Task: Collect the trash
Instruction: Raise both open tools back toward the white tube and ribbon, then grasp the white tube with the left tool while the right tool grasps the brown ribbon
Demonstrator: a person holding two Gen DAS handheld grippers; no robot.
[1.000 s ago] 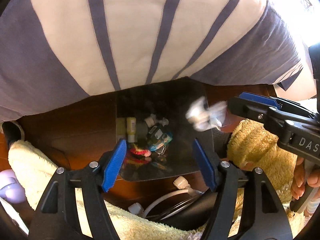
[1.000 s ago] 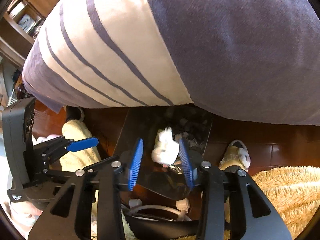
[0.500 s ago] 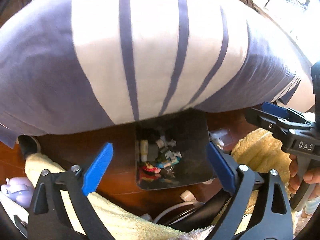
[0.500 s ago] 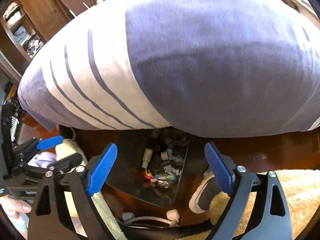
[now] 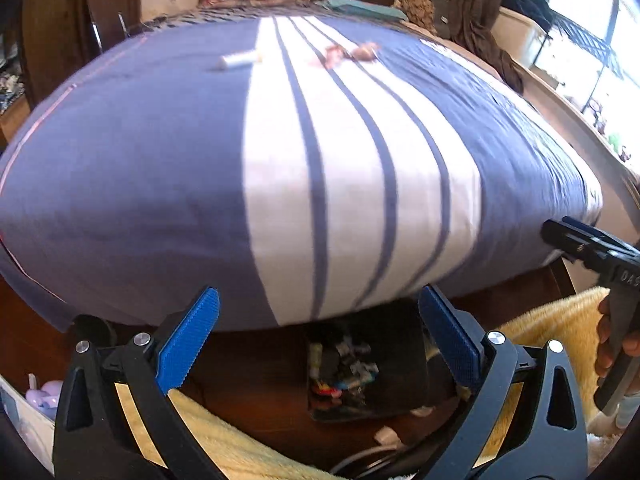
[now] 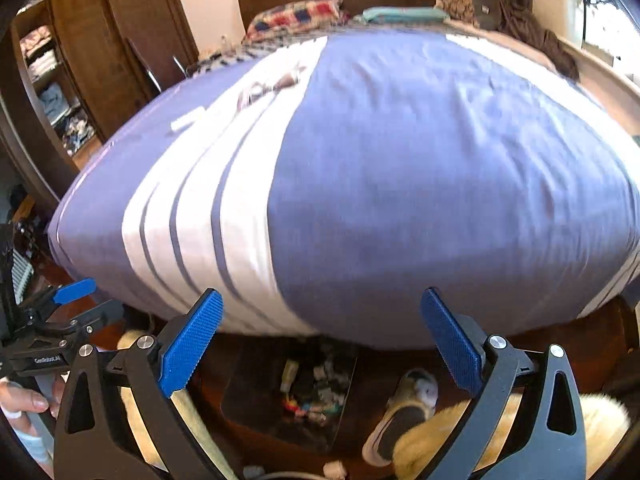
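Both the left gripper point(image 5: 320, 334) and the right gripper point(image 6: 322, 336) are wide open and hold nothing. Far away on the bed point(image 5: 168, 168) lie a small white tube point(image 5: 239, 59) and crinkly wrappers point(image 5: 348, 54). They look light and easy to squash. Pinch the tube gently across its middle. The bin point(image 5: 404, 344) sits near, on the floor.

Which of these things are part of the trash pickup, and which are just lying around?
Part of the job:
- white tube on the bed
- crumpled wrappers on the bed
- bin with trash, on the floor
- left gripper, open, nothing between its fingers
- right gripper, open, nothing between its fingers

Lying about:
- bedspread
- slipper
- yellow rug
- plaid pillow
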